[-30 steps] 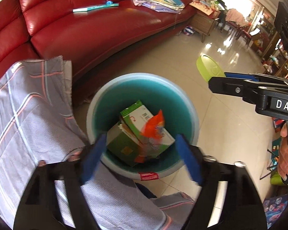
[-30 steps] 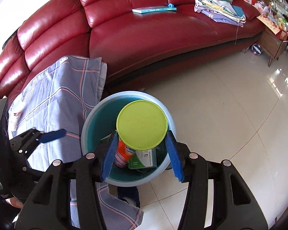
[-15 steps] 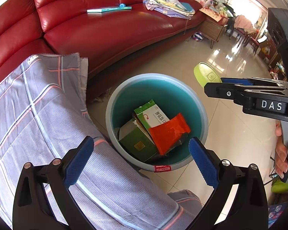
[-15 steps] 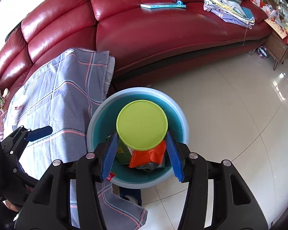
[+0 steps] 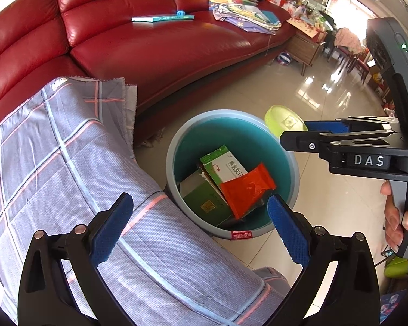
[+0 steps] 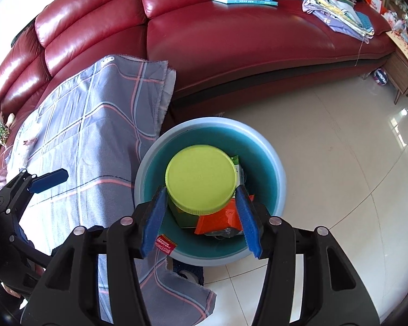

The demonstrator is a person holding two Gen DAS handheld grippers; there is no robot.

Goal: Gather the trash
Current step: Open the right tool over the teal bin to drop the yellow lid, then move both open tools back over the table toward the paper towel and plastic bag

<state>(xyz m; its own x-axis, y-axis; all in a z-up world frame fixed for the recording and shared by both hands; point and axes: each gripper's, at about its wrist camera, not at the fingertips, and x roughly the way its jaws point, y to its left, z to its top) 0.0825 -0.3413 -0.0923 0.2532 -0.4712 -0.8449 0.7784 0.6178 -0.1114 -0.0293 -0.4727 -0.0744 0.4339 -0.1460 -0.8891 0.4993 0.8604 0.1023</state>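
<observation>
Left wrist view: left gripper (image 5: pixel 200 216) spread wide and empty, over the plaid cloth (image 5: pixel 68 168) at the bin's near-left rim; bin (image 5: pixel 176 141) ahead-right holds a green box (image 5: pixel 225 163) and orange packet (image 5: pixel 246 190).

Right wrist view: right gripper (image 6: pixel 201 216) — jaws just opening — has the green-lidded jar (image 6: pixel 201 182) between its pads, upright, directly above the bin; left pad looks touching, right pad apart. Drop path clear; sofa (image 6: pixel 231 40) behind
</observation>
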